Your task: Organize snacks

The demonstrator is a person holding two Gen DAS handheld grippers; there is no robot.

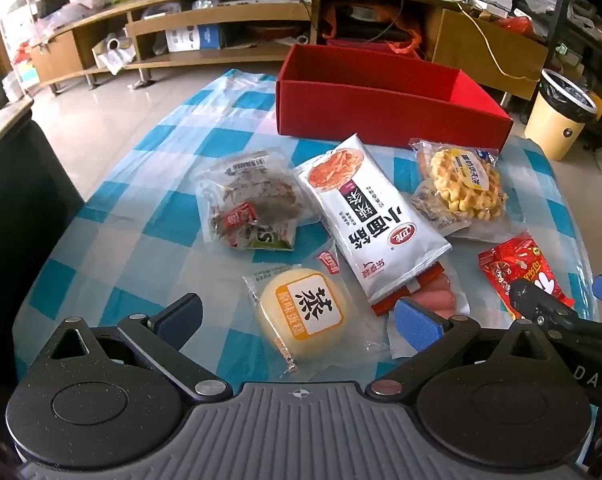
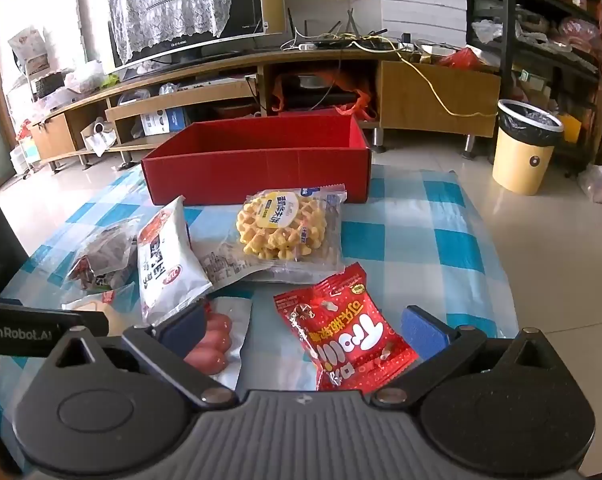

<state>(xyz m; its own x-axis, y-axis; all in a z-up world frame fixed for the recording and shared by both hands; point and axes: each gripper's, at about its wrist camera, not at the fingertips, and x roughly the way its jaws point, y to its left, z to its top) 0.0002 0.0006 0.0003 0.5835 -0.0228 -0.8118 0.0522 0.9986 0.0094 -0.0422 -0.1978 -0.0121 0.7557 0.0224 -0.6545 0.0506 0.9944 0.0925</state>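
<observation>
An open red box stands at the far side of the table. Snack packs lie in front of it: a round yellow cake, a white noodle-snack bag, a dark dried-food pack, a waffle pack, sausages and a red candy bag. My left gripper is open with the yellow cake between its fingers. My right gripper is open around the red candy bag.
A blue-and-white checked cloth covers the table. A yellow bin stands on the floor to the right. A long wooden TV cabinet runs behind. A dark chair stands at the left.
</observation>
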